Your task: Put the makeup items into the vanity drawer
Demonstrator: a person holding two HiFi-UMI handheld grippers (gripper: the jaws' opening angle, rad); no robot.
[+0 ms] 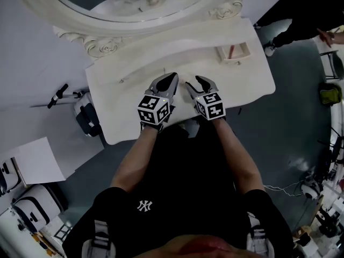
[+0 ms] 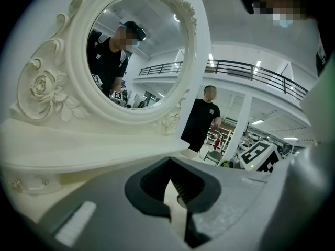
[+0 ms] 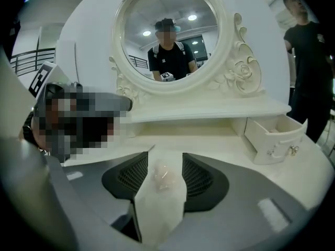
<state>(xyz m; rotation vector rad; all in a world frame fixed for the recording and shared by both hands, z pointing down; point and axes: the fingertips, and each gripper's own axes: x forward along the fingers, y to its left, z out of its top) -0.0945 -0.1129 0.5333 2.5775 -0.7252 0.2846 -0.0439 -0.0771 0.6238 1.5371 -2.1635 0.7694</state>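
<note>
A white vanity table [image 1: 134,90] carries a small drawer [image 1: 234,51] that stands pulled out at the back right; it also shows as the drawer [image 3: 275,135] in the right gripper view. My right gripper [image 3: 165,179] hangs low over the tabletop with its jaws apart. A small clear pinkish makeup item [image 3: 163,177] lies on the table between the pads, which do not press on it. My left gripper [image 2: 177,205] is just left of the right gripper [image 1: 198,84], jaws a narrow gap apart, with only tabletop showing through.
The oval mirror [image 1: 134,4] with its carved frame rises at the back of the table. A person in black [image 3: 309,61] stands to the right of the vanity. A dark bag [image 1: 86,117] and white paper [image 1: 37,160] lie on the floor at the left.
</note>
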